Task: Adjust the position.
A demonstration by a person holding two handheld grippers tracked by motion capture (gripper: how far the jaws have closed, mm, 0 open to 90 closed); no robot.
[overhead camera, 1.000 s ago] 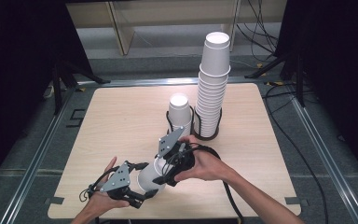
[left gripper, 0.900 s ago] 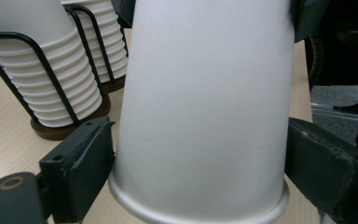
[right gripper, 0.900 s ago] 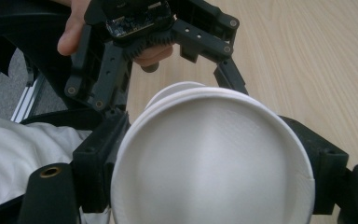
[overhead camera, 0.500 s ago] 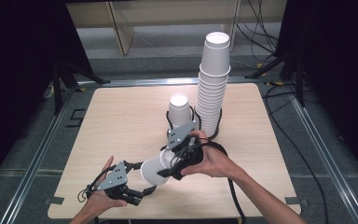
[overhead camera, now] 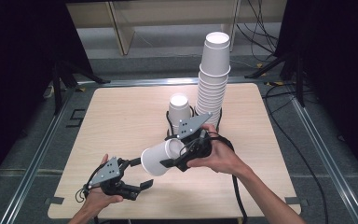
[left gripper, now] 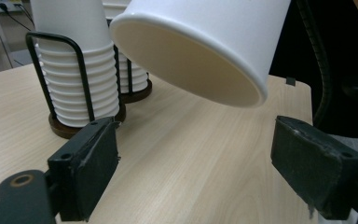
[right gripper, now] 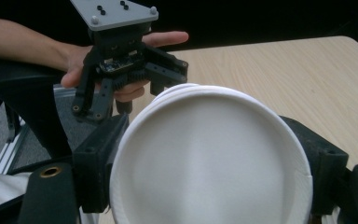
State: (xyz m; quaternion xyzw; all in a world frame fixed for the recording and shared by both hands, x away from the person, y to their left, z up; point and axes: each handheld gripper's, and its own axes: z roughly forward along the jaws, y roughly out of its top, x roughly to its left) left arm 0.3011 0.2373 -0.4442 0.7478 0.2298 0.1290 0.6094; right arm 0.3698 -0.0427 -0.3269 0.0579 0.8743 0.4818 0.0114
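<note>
Right gripper (overhead camera: 170, 151) clamps a white paper cup (overhead camera: 161, 158), tilted above the table (overhead camera: 121, 116). Left gripper (overhead camera: 137, 173) wide apart, nothing held, just beside cup.

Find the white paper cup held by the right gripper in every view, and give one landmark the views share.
High view: the held cup lies sideways, low centre, mouth toward the left gripper.
Left gripper view: top centre, its open mouth above the table.
Right gripper view: its base between the jaws, lower centre.
Shared landmark: the wooden table.
</note>
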